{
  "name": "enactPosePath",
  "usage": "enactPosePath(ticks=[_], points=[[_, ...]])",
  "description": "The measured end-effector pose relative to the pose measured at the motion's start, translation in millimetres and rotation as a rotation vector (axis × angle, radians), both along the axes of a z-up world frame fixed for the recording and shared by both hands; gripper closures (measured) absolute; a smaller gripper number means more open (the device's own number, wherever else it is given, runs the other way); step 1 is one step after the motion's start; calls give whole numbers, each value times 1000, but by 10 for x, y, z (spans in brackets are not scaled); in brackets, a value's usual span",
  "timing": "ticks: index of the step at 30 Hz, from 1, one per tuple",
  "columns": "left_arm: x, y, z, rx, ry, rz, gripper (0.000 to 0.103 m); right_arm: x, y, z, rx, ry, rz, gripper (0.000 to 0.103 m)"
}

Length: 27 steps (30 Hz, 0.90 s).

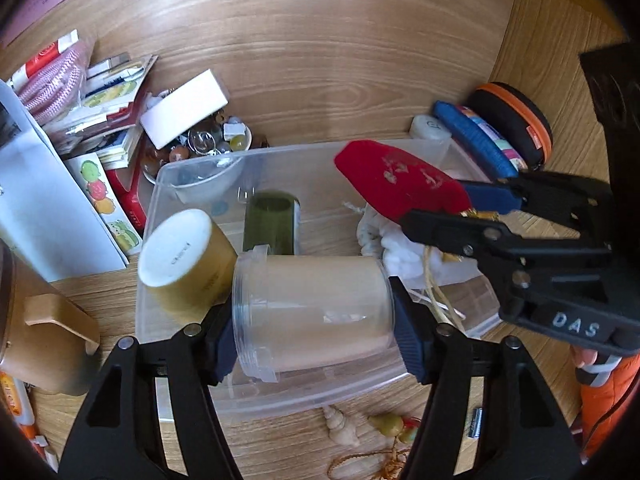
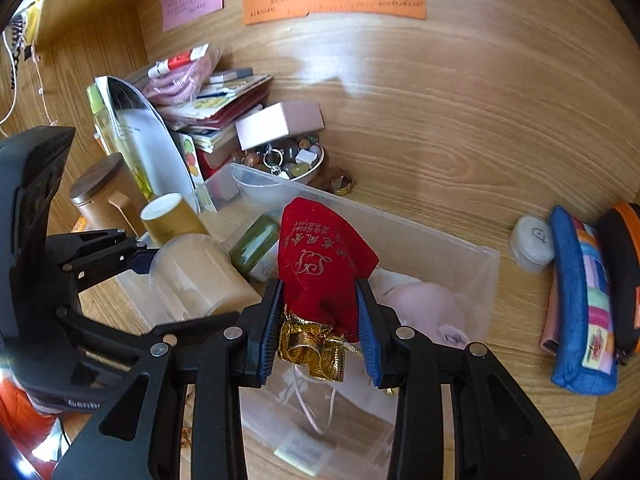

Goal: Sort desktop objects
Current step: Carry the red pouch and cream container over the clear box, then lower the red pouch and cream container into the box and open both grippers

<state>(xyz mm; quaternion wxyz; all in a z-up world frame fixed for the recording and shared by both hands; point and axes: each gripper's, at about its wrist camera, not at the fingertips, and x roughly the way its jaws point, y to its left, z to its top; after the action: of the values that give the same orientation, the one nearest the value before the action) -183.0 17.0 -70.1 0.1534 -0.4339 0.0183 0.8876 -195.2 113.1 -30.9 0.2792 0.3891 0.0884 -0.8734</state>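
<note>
Left gripper [image 1: 312, 316]: clamped on clear jar [image 1: 316, 312], lying sideways over clear plastic bin [image 1: 192, 172]. Right gripper [image 2: 320, 316]: clamped on red velvet pouch [image 2: 324, 260], above same bin.

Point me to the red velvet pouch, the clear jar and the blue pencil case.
red velvet pouch [image 2: 320, 256], right wrist view, gold-printed front face.
clear jar [image 1: 316, 312], left wrist view, side wall.
blue pencil case [image 2: 580, 300], right wrist view, blue top edge.
</note>
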Motion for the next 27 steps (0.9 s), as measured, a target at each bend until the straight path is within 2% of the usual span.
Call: enactPosePath(ticks=[5,11,17,22,27], points=[[8,19,-47,-26,2,-9,38,-161,-84,-76,44,-28,19,71],[28,-12,-54,-20,3,-23,38,-262,-110,-147,46,-60,28,70],[26,6,-57,-28,11,-24,38,-285,-212,-171,70,-68,38,65],[93,43,-23,-69,55,-22,38,-285,-208,-158,55,-76,44,60],[61,-21,-30,-40,32,-15,36,-258,-204,-140,50,-76,37,53]])
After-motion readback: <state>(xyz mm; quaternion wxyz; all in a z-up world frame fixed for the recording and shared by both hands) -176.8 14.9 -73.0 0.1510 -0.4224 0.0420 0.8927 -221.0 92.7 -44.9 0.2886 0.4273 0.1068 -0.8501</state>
